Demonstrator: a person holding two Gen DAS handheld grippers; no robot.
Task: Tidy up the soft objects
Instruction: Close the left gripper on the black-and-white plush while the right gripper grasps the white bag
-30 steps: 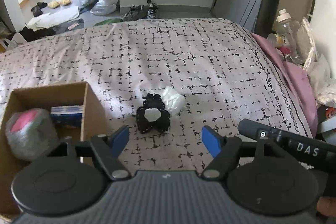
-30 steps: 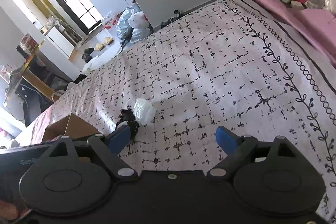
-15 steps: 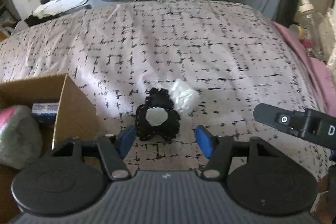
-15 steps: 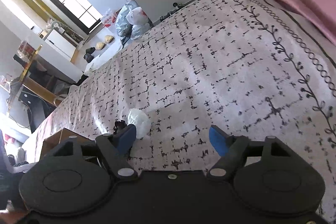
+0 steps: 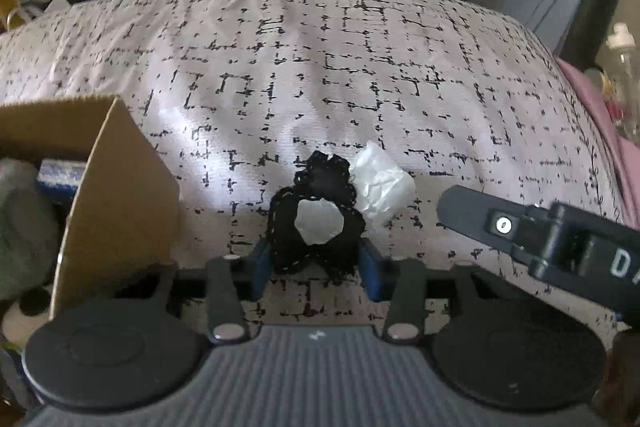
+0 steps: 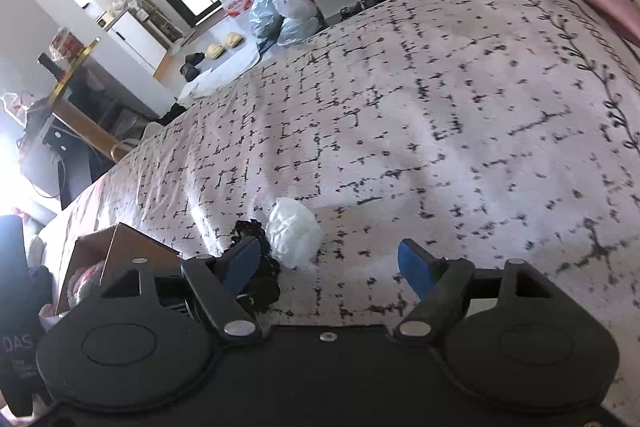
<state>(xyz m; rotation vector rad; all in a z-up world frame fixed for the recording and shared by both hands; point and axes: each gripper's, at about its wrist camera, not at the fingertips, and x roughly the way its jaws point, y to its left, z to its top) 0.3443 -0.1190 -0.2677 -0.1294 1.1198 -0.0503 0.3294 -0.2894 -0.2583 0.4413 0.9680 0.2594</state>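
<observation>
A black lacy soft bundle with a white patch (image 5: 316, 223) lies on the patterned bedspread (image 5: 320, 67). My left gripper (image 5: 316, 267) has its blue pads on either side of the bundle's lower part and is closed against it. A crumpled white soft object (image 5: 380, 183) lies just right of the bundle, touching it. In the right wrist view the white object (image 6: 294, 237) and the black bundle (image 6: 256, 251) sit ahead and left of my right gripper (image 6: 328, 265), which is open and empty above the bed.
An open cardboard box (image 5: 116, 187) stands at the left, holding a grey-pink soft item (image 5: 20, 227) and a blue pack (image 5: 60, 171). The right gripper's arm (image 5: 540, 231) reaches in from the right. Bottles (image 5: 620, 67) stand beyond the bed's right edge.
My left gripper moved forward and down onto the black bundle and its jaws narrowed around it. My right gripper shifted closer to the white object, still open.
</observation>
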